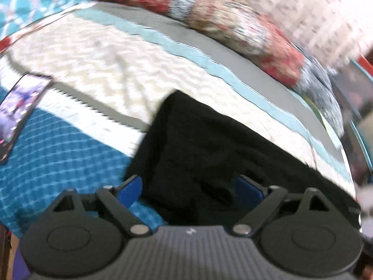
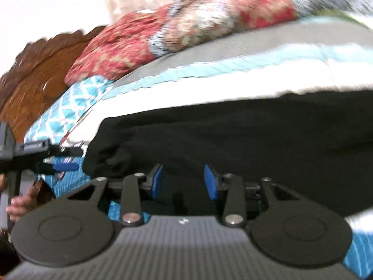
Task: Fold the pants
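Black pants (image 1: pixel 209 144) lie on a bed, spread over a cream, teal and grey blanket; they also show in the right wrist view (image 2: pixel 233 135). My left gripper (image 1: pixel 190 186) is open, its blue pads wide apart on either side of the pants' near edge. My right gripper (image 2: pixel 184 179) is open, with black cloth lying between its blue pads. The left gripper (image 2: pixel 65 161) shows at the left edge of the right wrist view, beside the pants' end. Both views are motion-blurred.
A red patterned pillow (image 1: pixel 186 2) lies at the back of the bed. A phone (image 1: pixel 18 109) rests on the teal checked blanket (image 1: pixel 58 158) at left. A carved wooden headboard (image 2: pixel 39 70) stands behind. A hand (image 2: pixel 21 205) shows low left.
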`<state>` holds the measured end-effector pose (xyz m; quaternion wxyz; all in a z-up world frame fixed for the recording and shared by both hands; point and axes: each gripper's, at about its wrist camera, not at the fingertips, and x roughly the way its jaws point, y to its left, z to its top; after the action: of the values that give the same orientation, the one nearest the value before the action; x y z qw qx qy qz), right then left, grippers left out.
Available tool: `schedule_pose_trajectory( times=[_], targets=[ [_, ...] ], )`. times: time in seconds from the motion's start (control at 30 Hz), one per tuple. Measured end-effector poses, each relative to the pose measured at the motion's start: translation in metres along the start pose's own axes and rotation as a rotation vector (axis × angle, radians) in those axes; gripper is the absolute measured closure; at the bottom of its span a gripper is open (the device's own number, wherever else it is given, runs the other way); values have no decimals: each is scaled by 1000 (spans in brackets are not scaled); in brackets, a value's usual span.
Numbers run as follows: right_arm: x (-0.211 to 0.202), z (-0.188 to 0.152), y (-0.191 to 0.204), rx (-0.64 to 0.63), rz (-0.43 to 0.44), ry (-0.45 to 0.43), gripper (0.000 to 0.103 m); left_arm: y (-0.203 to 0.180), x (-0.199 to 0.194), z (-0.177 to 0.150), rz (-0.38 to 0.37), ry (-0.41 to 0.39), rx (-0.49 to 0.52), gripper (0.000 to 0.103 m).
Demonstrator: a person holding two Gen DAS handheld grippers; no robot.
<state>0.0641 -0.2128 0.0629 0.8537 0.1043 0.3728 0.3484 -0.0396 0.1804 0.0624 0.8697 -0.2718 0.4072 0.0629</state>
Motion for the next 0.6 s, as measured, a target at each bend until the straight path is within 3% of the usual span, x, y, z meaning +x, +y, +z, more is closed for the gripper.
schedule_pose_trajectory(
  times=[0.1, 0.17, 0.23, 0.27, 0.33, 0.37, 0.4, 0.5, 0.6],
  targets=[
    [25, 4, 34, -187, 18, 5, 46, 13, 6, 8, 2, 1, -32, 17],
    [45, 3, 54, -318, 33, 28, 42, 10, 17, 11, -6, 24, -6, 31],
    [65, 0, 68, -429, 33, 61, 42, 3, 31, 11, -28, 68, 36, 55],
    [79, -2, 77, -495, 21, 80, 42, -2, 35, 7, -10, 79, 60, 57],
    [100, -9, 88, -606, -10, 121, 46, -8, 43, 4, 40, 77, 125, 75],
    [110, -12, 93, -653, -31, 143, 71, -9, 44, 6, 48, 79, 137, 78],
    [113, -15, 95, -687, -61, 157, 87, -8, 43, 10, 31, 83, 131, 86],
    [104, -9, 103, -683, -78, 141, 94, -8, 28, 17, -24, 53, 112, 91],
    [68, 7, 107, -558, 21, 75, 94, -5, 6, 25, -62, -14, 92, 91]
  ],
)
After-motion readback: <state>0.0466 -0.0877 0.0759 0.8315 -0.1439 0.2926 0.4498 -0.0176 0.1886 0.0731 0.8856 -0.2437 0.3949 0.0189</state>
